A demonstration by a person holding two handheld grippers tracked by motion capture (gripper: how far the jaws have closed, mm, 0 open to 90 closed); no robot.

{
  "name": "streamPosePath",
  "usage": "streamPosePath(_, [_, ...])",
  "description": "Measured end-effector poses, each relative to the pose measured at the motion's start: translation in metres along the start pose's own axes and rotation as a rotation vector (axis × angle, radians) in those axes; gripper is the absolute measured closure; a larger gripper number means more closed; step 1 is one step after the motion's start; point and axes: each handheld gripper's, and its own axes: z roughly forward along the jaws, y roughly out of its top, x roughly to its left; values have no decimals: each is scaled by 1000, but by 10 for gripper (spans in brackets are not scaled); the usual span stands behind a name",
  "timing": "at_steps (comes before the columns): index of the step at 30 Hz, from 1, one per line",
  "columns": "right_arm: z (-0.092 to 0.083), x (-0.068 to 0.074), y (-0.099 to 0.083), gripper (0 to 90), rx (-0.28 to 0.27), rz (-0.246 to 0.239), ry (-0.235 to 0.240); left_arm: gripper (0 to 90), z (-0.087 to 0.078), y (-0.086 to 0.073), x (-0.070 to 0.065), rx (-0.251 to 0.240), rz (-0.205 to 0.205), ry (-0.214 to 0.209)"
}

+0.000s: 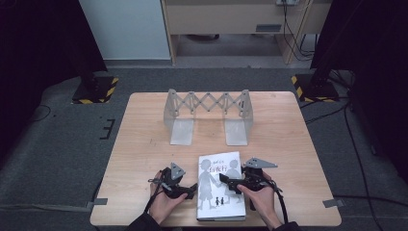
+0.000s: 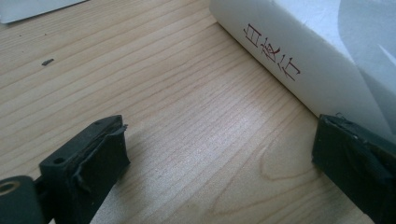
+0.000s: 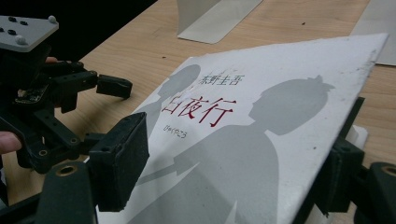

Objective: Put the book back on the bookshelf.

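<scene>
Right claw: jaws apart, straddling the right edge of the front cover, one jaw above it and the other beneath. Cover tilted up off the page block, with no firm pinch to be made out. Left claw: jaws wide apart and low on the wood, nothing between them, the right-hand jaw just beside the spine.

Between the two claws, the white hardback book with grey silhouettes and a red title, lying at the near edge of the pale wooden surface, spine to the left. Farther off, well apart from the book, a grey metal expanding book rack standing near the far edge.

Probably the opening of the cover, judging by the right claw's hold.

To do it well:
- Close the right claw lightly on the cover alone, catching no pages with the lower jaw.
- Swing the cover in an arc about the spine rather than dragging it rightward.
- Brace the spine with the left claw, so as not to push the book off the near edge.
- Avoid creasing the cover's corner.
</scene>
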Motion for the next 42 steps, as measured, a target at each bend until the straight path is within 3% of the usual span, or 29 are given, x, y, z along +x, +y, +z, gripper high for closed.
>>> streamPosePath(3, [2,0,0,231,-4,2,5,65,-1,-1,2,-11,-3,1])
streamPosePath(8, [9,3,-3,238,-24,30,59,148,-4,-1,6,-24,-2,0])
streamPosePath(12, [9,2,-3,263,-23,39,58,189,-6,-2,10,-30,-24,-13])
streamPosePath(16, [8,2,-3,306,-22,37,44,224,-9,-1,14,-68,-58,-39])
streamPosePath(18, [6,1,-2,348,-14,56,46,229,-14,1,16,-113,-78,-56])
streamPosePath(19, [6,1,-2,348,-14,56,46,229,-14,1,16,-113,-78,-56])
streamPosePath(21, [5,-1,-1,392,-8,72,49,229,-18,4,17,-167,-104,-90])
streamPosePath(26, [4,-3,-2,441,-5,92,48,225,-21,6,18,-212,-105,-118])
streamPosePath(42, [1,-8,0,564,-4,172,66,212,-19,15,12,-255,-114,-176])
